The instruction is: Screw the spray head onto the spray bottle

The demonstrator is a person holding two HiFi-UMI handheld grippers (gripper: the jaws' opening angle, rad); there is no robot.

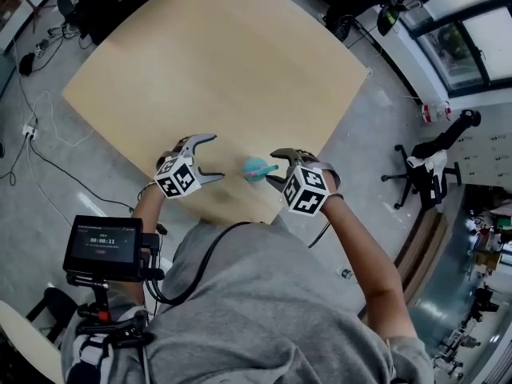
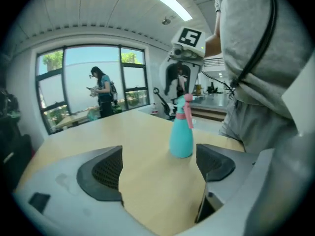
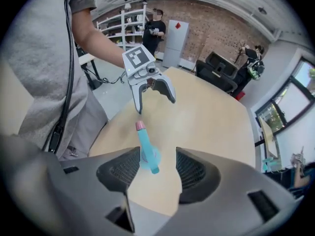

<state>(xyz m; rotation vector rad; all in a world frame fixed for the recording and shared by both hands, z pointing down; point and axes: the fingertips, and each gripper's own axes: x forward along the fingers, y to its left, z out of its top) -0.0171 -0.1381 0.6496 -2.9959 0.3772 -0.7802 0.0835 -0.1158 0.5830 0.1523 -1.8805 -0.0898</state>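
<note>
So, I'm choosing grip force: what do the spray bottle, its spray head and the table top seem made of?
Spray bottle: probably plastic, smooth opaque teal with a soft sheen.
Spray head: likely plastic too, matte pink, moulded shape.
Table top: light wood or wood-look laminate, matte, even pale tan; which, I cannot tell.

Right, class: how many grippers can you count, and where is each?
2. The left gripper hangs left of the teal spray bottle, jaws apart; the right gripper is at its right, open jaws either side of it. None appear hidden.
</note>
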